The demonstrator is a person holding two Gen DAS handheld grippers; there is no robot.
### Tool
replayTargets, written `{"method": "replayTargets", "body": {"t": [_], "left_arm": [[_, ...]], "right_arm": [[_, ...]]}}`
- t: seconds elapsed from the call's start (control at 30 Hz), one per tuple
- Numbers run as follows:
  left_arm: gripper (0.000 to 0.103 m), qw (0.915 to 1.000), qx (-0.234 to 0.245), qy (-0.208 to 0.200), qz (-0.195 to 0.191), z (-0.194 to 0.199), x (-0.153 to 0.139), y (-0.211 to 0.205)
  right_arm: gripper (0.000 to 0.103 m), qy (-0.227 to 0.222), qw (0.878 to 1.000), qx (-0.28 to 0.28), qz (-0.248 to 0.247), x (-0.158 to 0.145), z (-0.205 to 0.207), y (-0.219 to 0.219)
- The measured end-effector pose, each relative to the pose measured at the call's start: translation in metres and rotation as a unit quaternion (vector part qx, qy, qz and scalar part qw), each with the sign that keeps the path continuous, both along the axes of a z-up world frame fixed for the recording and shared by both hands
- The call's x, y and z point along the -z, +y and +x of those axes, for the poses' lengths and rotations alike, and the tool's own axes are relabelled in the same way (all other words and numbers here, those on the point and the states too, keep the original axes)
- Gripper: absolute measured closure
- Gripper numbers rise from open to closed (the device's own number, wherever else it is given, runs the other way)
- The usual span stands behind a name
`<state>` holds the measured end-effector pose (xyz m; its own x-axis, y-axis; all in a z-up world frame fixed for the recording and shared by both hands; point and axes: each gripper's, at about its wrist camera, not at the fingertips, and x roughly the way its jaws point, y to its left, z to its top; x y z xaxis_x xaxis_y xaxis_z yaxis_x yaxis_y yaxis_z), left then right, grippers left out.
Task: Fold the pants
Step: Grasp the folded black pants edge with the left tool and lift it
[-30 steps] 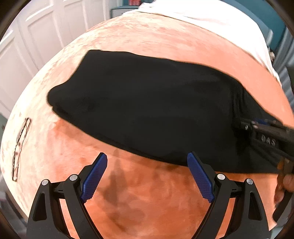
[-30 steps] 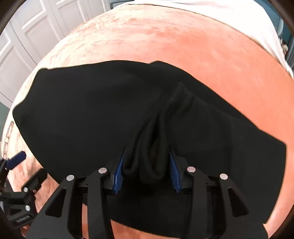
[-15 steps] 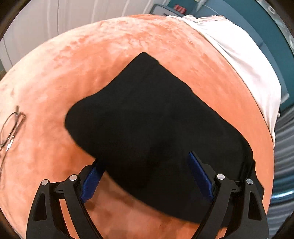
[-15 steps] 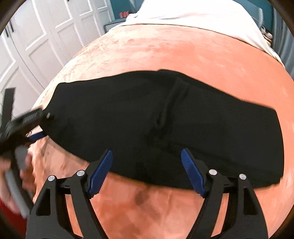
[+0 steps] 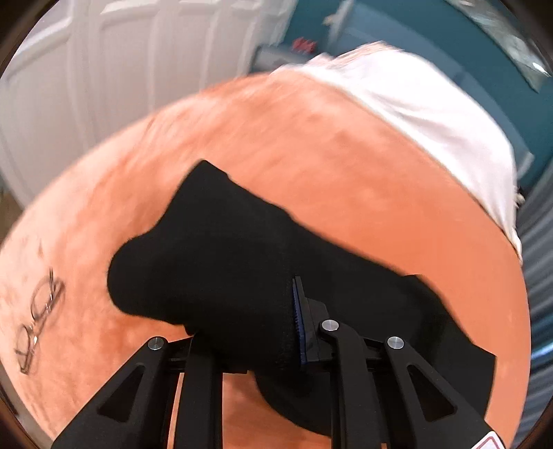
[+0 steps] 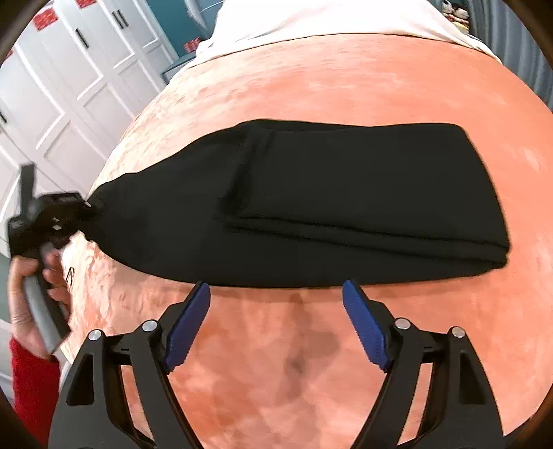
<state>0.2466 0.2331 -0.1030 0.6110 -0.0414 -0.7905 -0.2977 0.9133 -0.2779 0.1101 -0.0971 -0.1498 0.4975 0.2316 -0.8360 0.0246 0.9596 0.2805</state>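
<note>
Black pants [image 6: 345, 193] lie folded lengthwise across an orange bedspread [image 6: 311, 380], with a doubled layer on the right half. In the left wrist view, my left gripper [image 5: 249, 311] has its jaws closing on the left end of the pants [image 5: 224, 269]. Bunched fabric fills the gap and presses against the blue pad [image 5: 299, 321]. The right wrist view shows that left gripper [image 6: 52, 214] pulling the end up off the cover. My right gripper [image 6: 274, 293] hangs just short of the pants' near edge, jaws still opening, nothing between them.
A pair of glasses [image 5: 38, 321] lies on the bedspread [image 5: 345, 172] left of the pants. White bedding [image 6: 311, 17] covers the far end. White cupboard doors [image 6: 69, 86] stand to the left. A hand [image 6: 24, 297] with a red sleeve [image 6: 31, 380] holds the left gripper.
The left gripper moved onto the pants' left end, closed on it and rose. The right gripper let go of the bunched fabric, opened wide and drew back to the near edge.
</note>
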Motion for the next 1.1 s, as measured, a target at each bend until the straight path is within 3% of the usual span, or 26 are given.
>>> {"method": "replayTargets", "body": {"t": [0.17, 0.3, 0.5, 0.7, 0.73, 0.87, 0.9, 0.97, 1.03, 1.1], "left_arm": [[0.088, 0.9947, 0.087, -0.047, 0.028, -0.001, -0.047, -0.092], [0.088, 0.9862, 0.155, -0.046, 0.037, -0.002, -0.052, -0.164], [0.088, 0.9706, 0.234, 0.009, 0.057, -0.006, -0.013, -0.268], [0.087, 0.9529, 0.273, 0.057, 0.118, -0.016, 0.045, -0.335], [0.087, 0.9465, 0.281, 0.069, 0.144, -0.020, 0.059, -0.346], [0.073, 0.9320, 0.288, 0.049, 0.214, -0.045, 0.069, -0.358], [0.067, 0.9306, 0.291, 0.048, 0.218, -0.050, 0.067, -0.359], [0.031, 0.9341, 0.306, 0.039, 0.179, -0.066, 0.057, -0.352], [0.025, 0.9338, 0.318, 0.004, 0.164, -0.093, 0.042, -0.342], [0.019, 0.9241, 0.331, -0.035, 0.188, -0.123, 0.028, -0.333]], "right_arm": [[0.024, -0.010, 0.999, 0.035, 0.021, -0.006, -0.010, -0.038], [0.024, -0.013, 0.998, 0.059, 0.036, -0.004, -0.017, -0.067], [0.023, -0.019, 0.993, 0.094, 0.061, 0.000, -0.037, -0.122], [0.023, -0.026, 0.990, 0.122, 0.072, 0.006, -0.046, -0.159], [0.023, -0.027, 0.989, 0.126, 0.074, 0.008, -0.047, -0.164], [0.023, -0.033, 0.987, 0.144, 0.065, 0.010, -0.050, -0.183], [0.023, -0.035, 0.987, 0.145, 0.061, 0.009, -0.052, -0.187], [0.023, -0.045, 0.987, 0.144, 0.056, 0.003, -0.048, -0.193], [0.023, -0.057, 0.987, 0.142, 0.057, -0.006, -0.044, -0.197], [0.019, -0.068, 0.986, 0.135, 0.072, -0.016, -0.033, -0.201]]}}
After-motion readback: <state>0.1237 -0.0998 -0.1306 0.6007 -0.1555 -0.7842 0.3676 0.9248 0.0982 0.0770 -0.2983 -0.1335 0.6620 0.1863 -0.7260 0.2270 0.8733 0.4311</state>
